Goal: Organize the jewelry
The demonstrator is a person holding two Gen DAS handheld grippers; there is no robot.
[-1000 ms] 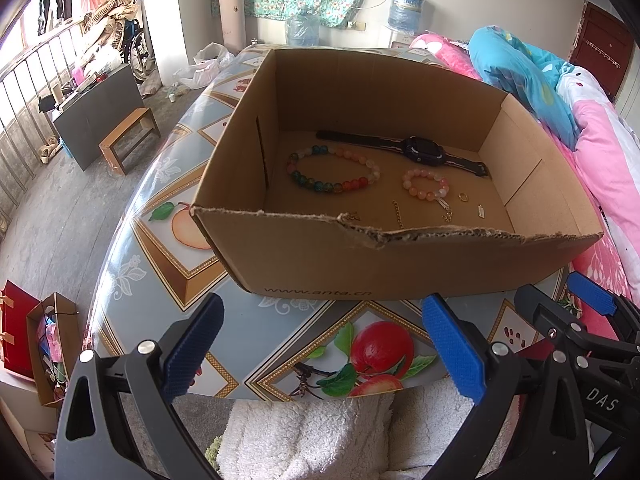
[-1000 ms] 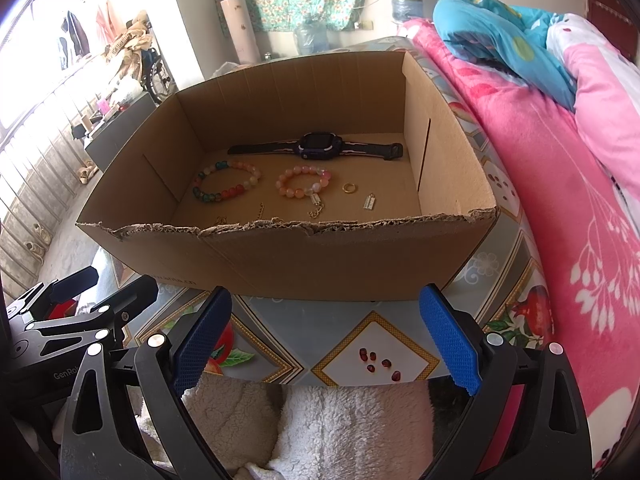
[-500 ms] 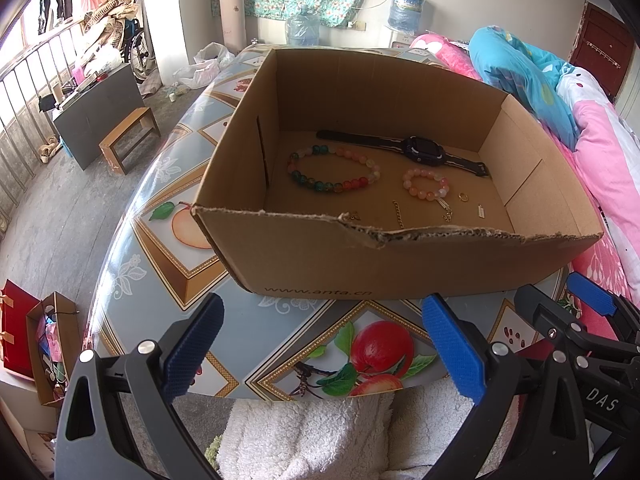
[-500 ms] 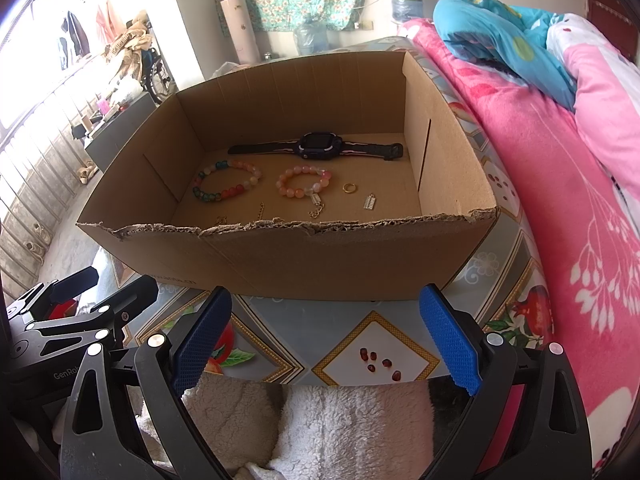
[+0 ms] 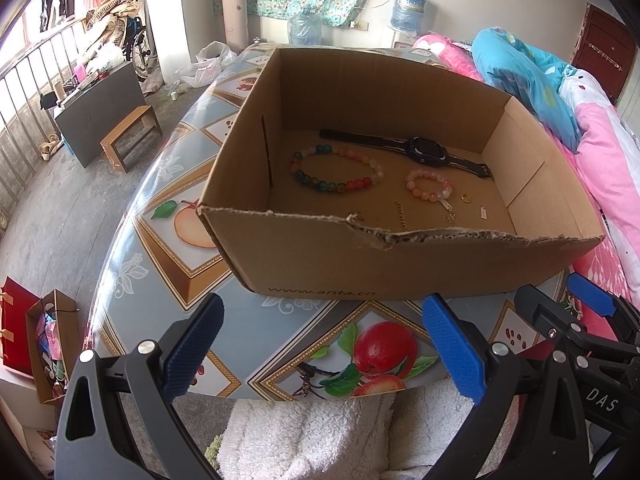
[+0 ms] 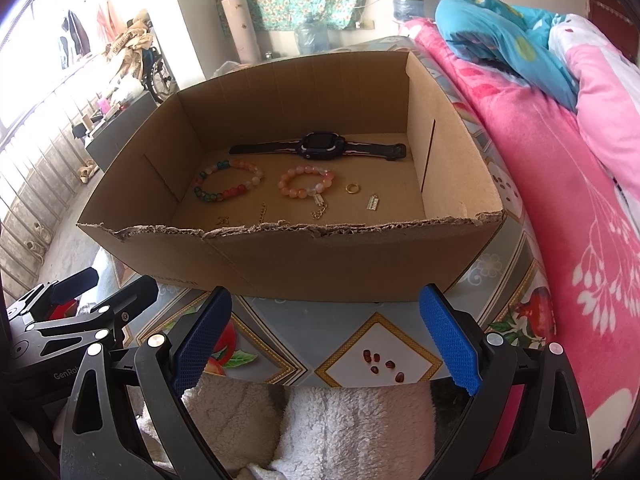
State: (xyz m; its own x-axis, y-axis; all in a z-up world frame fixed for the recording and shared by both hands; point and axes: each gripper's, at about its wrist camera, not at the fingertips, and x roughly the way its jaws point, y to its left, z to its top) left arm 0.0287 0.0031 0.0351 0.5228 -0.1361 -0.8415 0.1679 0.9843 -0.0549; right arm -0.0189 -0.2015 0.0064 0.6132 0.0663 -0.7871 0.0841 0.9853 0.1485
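Both the left gripper [image 5: 320, 344] and right gripper [image 6: 326, 340] hang spread and empty at 6 o'clock of the cardboard box [image 5: 400, 264], where a smartwatch [image 5: 428, 150] lies at 12 o'clock of two bead bracelets [image 5: 336, 172].

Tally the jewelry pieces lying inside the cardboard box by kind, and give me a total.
Watches: 1, black watch
Bead bracelets: 2, multicolour bracelet, pink bracelet
Gold rings: 1, ring
Silver charms: 1, charm
Gold chain pieces: 3, partly hidden by the torn front wall
Total: 8
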